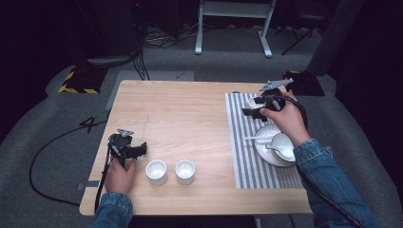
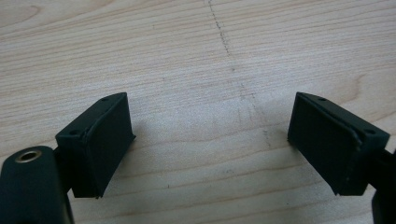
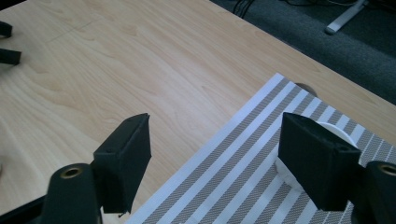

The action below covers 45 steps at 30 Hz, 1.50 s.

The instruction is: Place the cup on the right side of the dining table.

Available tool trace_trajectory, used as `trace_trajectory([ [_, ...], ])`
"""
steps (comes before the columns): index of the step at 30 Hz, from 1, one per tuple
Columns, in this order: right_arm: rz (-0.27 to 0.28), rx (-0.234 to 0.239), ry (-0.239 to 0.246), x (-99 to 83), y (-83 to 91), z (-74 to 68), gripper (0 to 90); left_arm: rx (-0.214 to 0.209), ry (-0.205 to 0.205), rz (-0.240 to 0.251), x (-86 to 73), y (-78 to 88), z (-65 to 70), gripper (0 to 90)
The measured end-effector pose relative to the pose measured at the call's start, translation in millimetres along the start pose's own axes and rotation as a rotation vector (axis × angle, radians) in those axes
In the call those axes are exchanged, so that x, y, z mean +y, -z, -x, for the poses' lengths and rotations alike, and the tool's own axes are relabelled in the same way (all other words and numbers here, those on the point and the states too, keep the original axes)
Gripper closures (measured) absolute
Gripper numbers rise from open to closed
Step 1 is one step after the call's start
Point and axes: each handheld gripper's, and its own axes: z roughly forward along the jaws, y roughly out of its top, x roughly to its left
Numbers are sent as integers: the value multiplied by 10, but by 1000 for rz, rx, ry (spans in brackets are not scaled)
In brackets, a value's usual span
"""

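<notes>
While both grippers gape empty, left (image 1: 139,150) over bare grained wood, right (image 1: 249,112) hovers on the striped woven mat (image 1: 242,156) beside a small white dish (image 3: 336,133); stacked bowls (image 1: 275,145) hold spoons (image 1: 256,137).

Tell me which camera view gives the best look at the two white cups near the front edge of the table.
The high view: both white cups stand whole, side by side, on the table right of the left gripper. The two gripper views look over wood and the striped mat instead.
</notes>
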Motion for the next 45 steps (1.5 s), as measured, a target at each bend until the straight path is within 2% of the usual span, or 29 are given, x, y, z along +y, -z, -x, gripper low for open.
trace_trajectory([
  [6,9,25,34,-46,133,-229,258,0,1,1,1,-2,0,141],
  [8,9,27,43,-55,154,-263,258,0,-1,1,1,-2,-1,141],
  [10,5,11,80,-80,220,-366,258,0,1,1,1,-1,1,141],
  [11,5,11,80,-80,220,-366,258,0,1,1,1,-1,1,141],
  [12,3,1,95,-108,261,-427,258,0,-1,0,1,-1,-1,141],
  [23,23,58,111,-289,432,-715,258,0,1,1,1,-2,0,141],
  [33,20,78,118,-462,528,-852,253,0,1,1,1,-2,0,141],
  [40,16,96,111,-659,537,-950,252,0,1,1,1,-2,0,141],
  [45,14,107,125,-825,516,-1026,250,0,1,1,1,-2,0,141],
])
